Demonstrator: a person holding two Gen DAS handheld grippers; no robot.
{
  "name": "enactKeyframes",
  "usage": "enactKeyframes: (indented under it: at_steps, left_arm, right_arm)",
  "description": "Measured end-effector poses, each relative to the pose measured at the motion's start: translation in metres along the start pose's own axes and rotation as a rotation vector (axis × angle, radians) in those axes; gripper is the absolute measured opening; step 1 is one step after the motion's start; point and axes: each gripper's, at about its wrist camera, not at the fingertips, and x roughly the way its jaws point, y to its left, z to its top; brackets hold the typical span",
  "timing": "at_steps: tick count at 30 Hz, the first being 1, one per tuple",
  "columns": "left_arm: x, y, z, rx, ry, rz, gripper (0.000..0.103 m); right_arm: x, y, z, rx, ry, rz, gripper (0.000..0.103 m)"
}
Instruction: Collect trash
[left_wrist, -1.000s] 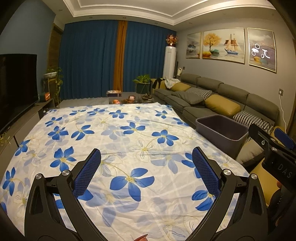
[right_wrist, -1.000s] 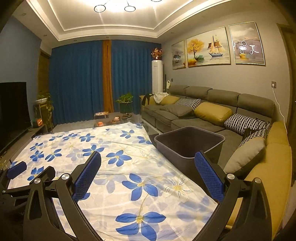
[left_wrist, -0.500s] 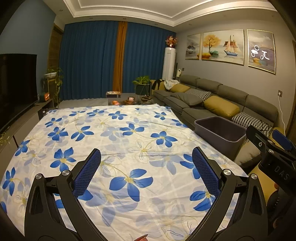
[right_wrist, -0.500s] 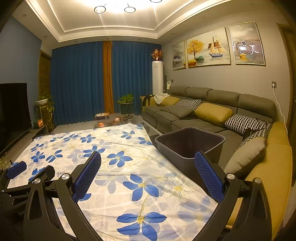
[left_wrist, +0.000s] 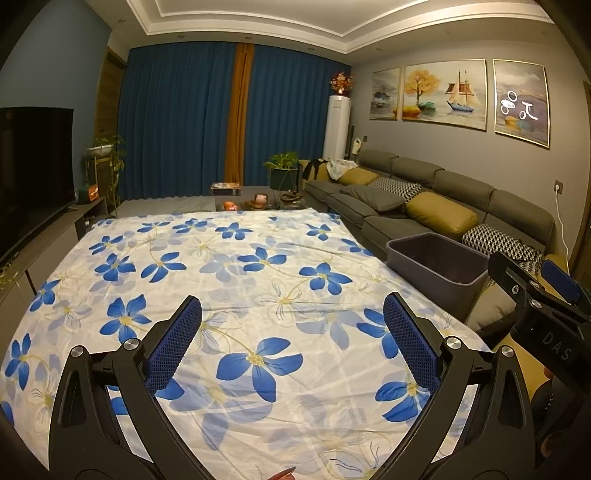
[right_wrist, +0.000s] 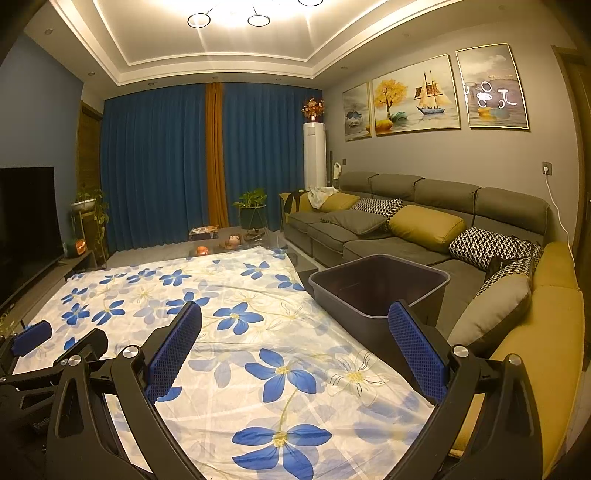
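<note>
A dark grey bin (left_wrist: 439, 262) stands at the right edge of a table covered by a white cloth with blue flowers (left_wrist: 229, 280); it also shows in the right wrist view (right_wrist: 376, 291). No trash shows on the cloth. My left gripper (left_wrist: 293, 343) is open and empty above the cloth's near part. My right gripper (right_wrist: 295, 347) is open and empty, near the bin's front side. The right gripper shows in the left wrist view (left_wrist: 535, 291) at the right edge, and the left gripper shows in the right wrist view (right_wrist: 48, 350) at the lower left.
A grey sofa (right_wrist: 406, 221) with yellow and patterned cushions runs along the right wall. A TV (left_wrist: 33, 173) on a low cabinet stands at the left. A low table with small items (left_wrist: 243, 201) and potted plants stand in front of blue curtains.
Both views have tilted up and drawn back a little, so the bin sits slightly lower in frame. Both grippers stay open and empty.
</note>
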Motion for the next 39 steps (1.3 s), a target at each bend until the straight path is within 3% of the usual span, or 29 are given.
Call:
enactKeyframes:
  at_steps: [39]
  left_arm:
    - [0.0004,-0.0082,0.0011,0.007,0.005,-0.006,0.097]
  right_arm:
    - [-0.0002,-0.0027,0.0043,0.006,0.001,0.001,0.097]
